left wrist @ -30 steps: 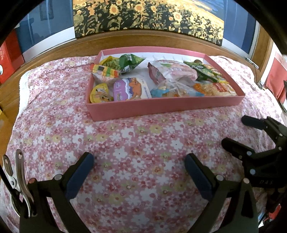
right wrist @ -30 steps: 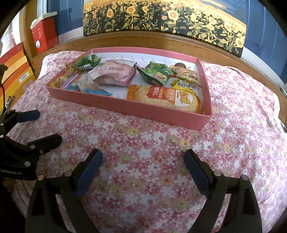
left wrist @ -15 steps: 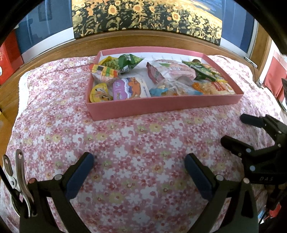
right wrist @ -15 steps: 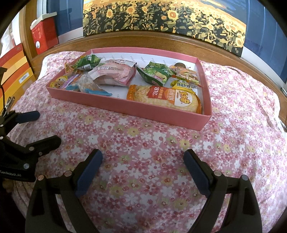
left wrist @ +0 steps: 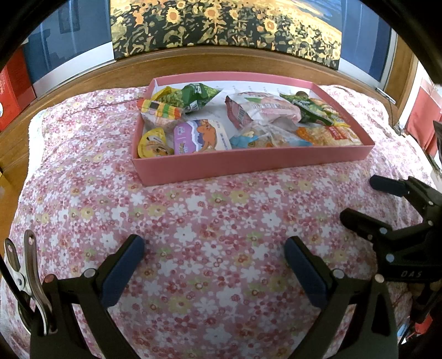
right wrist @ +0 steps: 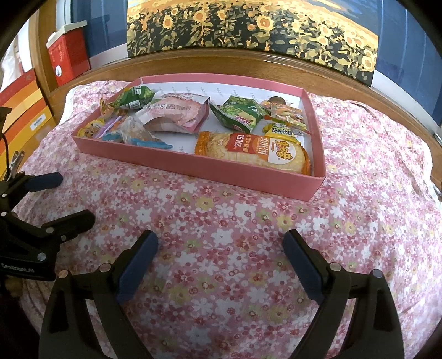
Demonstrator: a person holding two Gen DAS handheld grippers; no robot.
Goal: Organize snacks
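Observation:
A shallow pink box (left wrist: 248,164) (right wrist: 193,168) sits on a floral cloth and holds several snack packs. Among them are a green pea bag (left wrist: 193,95), a pink bread pack (right wrist: 176,113), an orange rice-cracker pack (right wrist: 257,152) and a purple pouch (left wrist: 201,136). My left gripper (left wrist: 214,252) hovers open over the cloth, well short of the box, with nothing between its fingers. My right gripper (right wrist: 219,247) is likewise open and empty in front of the box. Each gripper also shows at the edge of the other's view, the right gripper (left wrist: 370,196) and the left gripper (right wrist: 69,196).
The floral cloth (right wrist: 221,221) covers a raised, padded surface edged by a wooden frame (left wrist: 221,59). A sunflower picture (right wrist: 248,24) stands behind it. Red and orange boxes (right wrist: 66,55) are stacked at the far left.
The left wrist view has crept very slightly forward, so the box sits a little lower in it. The right gripper has stayed put. Both grippers remain open.

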